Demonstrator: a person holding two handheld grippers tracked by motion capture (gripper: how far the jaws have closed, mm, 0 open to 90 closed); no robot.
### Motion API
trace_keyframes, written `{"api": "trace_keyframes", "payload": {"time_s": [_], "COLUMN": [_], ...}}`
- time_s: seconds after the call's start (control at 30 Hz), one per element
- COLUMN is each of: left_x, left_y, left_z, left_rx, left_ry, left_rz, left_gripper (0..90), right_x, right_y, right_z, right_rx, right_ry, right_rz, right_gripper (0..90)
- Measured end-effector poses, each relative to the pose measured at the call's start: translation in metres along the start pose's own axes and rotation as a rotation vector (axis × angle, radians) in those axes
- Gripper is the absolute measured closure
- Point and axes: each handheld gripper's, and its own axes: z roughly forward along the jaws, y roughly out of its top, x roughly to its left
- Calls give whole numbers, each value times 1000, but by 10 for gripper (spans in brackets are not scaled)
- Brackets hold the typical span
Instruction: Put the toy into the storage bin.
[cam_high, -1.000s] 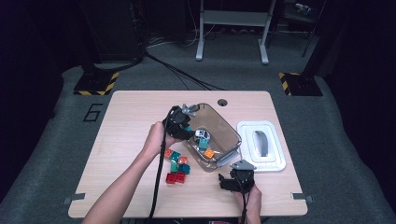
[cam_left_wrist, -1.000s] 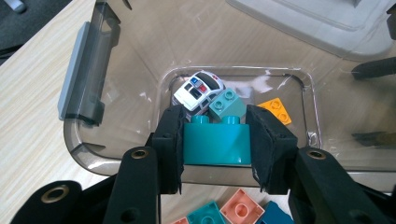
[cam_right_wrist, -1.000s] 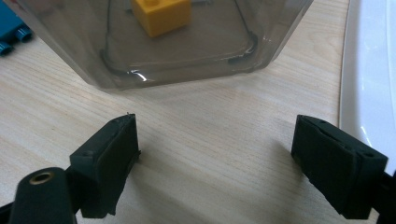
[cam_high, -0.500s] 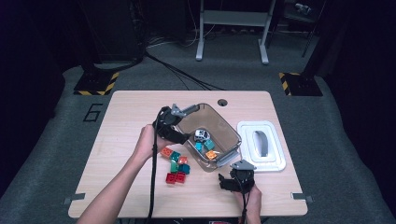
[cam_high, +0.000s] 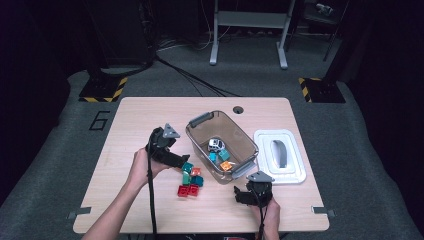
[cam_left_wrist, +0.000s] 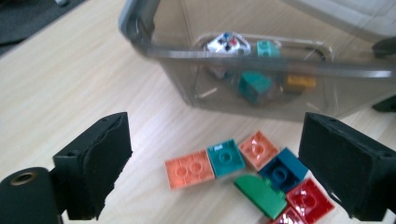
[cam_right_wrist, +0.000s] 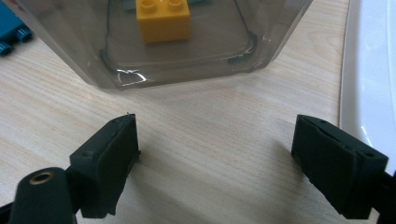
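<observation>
my left tongs (cam_left_wrist: 215, 158) have just been opening, wide and empty, over the bricks (cam_left_wrist: 243, 170) on the table (cam_high: 150, 125) beside the bin (cam_high: 222, 145). my right tongs (cam_right_wrist: 215, 161) gape empty near the bin.

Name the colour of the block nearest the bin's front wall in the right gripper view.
Yellow block; right gripper view shows it best.

glossy plastic bricks (cam_left_wrist: 225, 157), clear smooth plastic bin (cam_high: 197, 121), matt pale wood-grain table (cam_high: 140, 112)

A pale wooden tabletop (cam_high: 150, 120) stands on grey carpet (cam_high: 65, 130). Behind it, a grey metal stand (cam_high: 248, 30), black cables (cam_high: 185, 75) and yellow-black striped blocks (cam_high: 102, 89) sit in a dark room.
</observation>
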Motion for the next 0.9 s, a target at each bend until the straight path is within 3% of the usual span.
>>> {"api": "trace_keyframes", "payload": {"time_s": [0.2,0.6,0.73,0.9], "left_x": [-2,-19,-27,-36], "left_y": [-31,-68,-77,-81], "left_z": [17,41,48,52], "left_rx": [47,76,100,123], "left_ry": [-4,-41,-53,-36], "left_rz": [-33,-84,-70,-41], "left_gripper": [37,34,35,37], "right_x": [0,0,0,0], "right_y": [0,0,0,0], "right_z": [0,0,0,0], "right_rx": [0,0,1,1], "right_ry": [0,-1,-1,-1], "right_rz": [0,-1,-2,-1], "right_gripper": [142,141,141,141]}}
